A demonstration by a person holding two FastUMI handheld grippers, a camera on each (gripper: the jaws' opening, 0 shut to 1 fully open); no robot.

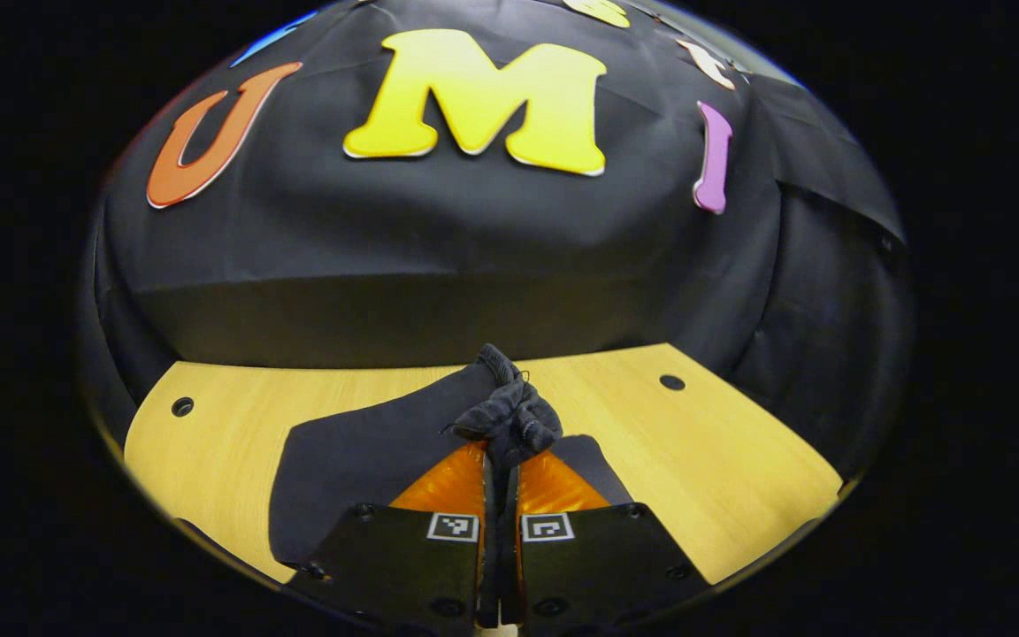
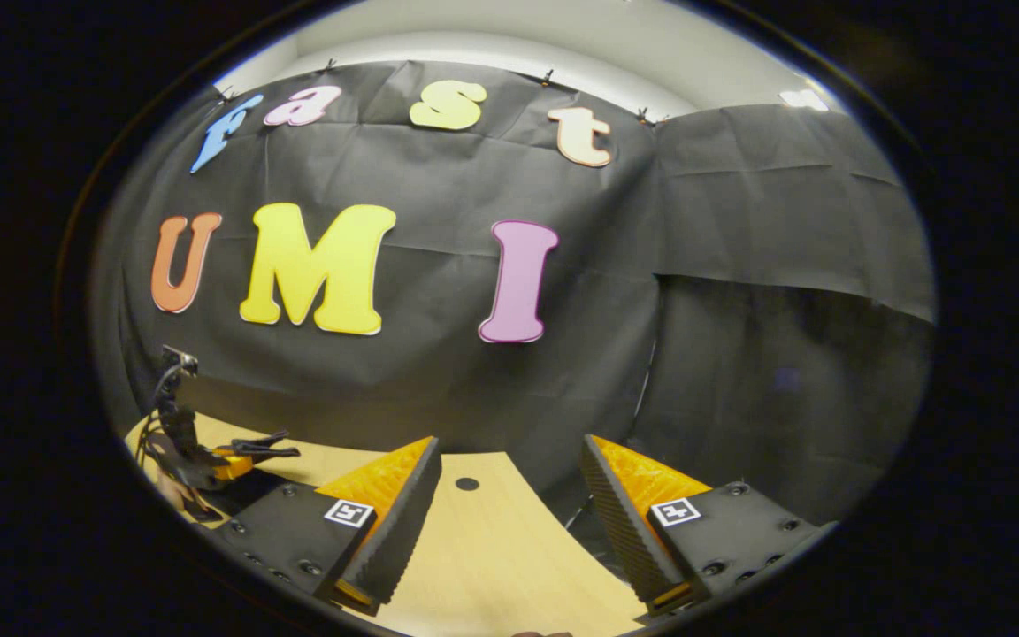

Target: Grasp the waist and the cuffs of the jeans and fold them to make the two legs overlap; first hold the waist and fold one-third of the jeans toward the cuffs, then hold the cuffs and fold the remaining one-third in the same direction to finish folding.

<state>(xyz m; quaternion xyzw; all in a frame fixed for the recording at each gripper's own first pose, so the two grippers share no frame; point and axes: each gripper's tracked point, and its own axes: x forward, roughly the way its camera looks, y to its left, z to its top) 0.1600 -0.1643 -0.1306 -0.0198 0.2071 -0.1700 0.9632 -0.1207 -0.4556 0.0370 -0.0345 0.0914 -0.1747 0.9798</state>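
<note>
Black cloth backs a wooden bench [image 1: 722, 460] where the jeans [image 1: 359, 460] lie dark toward its left edge. My left gripper [image 1: 499, 460] is clamped on a bunched fold of them. My right gripper [image 2: 509, 495] gapes over bare wood, holding nothing. I judge it should pinch the matching edge so both lift level.
</note>
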